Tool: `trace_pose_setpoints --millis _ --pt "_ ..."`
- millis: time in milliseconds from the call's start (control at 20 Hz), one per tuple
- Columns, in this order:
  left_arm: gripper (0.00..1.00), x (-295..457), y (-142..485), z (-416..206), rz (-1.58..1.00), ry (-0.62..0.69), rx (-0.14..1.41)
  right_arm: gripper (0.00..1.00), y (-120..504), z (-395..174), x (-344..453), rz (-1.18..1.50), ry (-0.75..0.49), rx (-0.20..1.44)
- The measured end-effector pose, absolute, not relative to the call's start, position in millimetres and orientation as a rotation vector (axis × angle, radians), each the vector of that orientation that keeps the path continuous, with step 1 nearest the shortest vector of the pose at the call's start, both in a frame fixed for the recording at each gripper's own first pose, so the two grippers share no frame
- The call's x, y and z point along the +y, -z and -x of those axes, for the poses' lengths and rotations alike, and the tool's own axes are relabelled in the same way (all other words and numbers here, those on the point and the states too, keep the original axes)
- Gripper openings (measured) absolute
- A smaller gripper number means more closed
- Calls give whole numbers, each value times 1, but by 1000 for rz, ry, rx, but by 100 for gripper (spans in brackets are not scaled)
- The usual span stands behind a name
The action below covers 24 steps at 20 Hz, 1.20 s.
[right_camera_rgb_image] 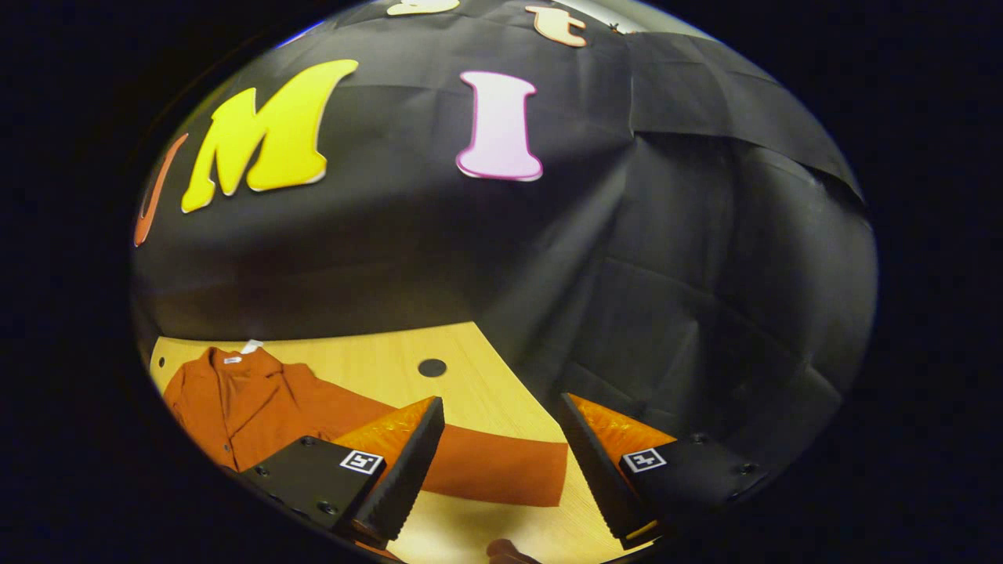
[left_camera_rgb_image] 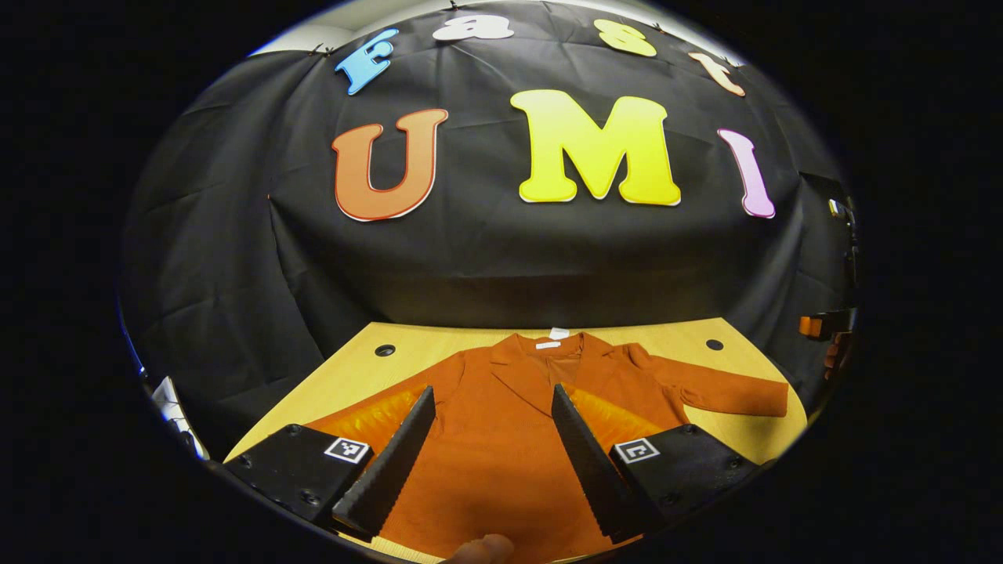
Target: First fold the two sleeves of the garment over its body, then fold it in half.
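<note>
Nothing was folded yet: the coat [left_camera_rgb_image: 501,439] lay flat, right sleeve [right_camera_rgb_image: 501,470] outstretched between the open right gripper [right_camera_rgb_image: 501,462]; the left gripper [left_camera_rgb_image: 492,446] gaped above the body.

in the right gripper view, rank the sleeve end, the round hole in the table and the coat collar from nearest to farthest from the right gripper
1. The sleeve end, lying flat between the open fingers of the right gripper.
2. The round hole in the table, farther back and slightly left.
3. The coat collar, far off to the left near the table's back edge.
</note>
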<state>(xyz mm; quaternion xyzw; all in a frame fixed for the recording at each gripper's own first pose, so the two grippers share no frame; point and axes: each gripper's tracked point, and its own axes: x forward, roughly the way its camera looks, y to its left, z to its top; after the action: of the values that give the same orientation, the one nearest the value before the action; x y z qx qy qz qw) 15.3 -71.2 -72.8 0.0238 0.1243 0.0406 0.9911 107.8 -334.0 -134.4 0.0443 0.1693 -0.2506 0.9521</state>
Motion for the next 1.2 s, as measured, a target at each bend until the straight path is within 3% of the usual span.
trace_pose_setpoints --millis 400,650,900,1050,1100,1150,1200 --pt "98 -83 104 -8 -62 -79 361 94 262 -103 -375 -169 594 685" --pt "100 -85 119 -2 -74 -93 404 95 329 -103 -370 -358 518 930" --pt "100 -86 139 8 -47 -118 462 89 325 -109 -385 -441 511 1030" --pt "100 -82 139 11 -52 -134 463 92 328 -111 -386 -412 419 1180" --pt "94 -81 140 12 -48 -140 463 90 329 -112 -387 -432 413 1201" --pt "100 -80 143 13 -40 -145 468 83 326 -116 -387 -481 416 1209" --pt "100 -79 148 15 -33 -152 481 81 322 -117 -388 -524 414 1212"
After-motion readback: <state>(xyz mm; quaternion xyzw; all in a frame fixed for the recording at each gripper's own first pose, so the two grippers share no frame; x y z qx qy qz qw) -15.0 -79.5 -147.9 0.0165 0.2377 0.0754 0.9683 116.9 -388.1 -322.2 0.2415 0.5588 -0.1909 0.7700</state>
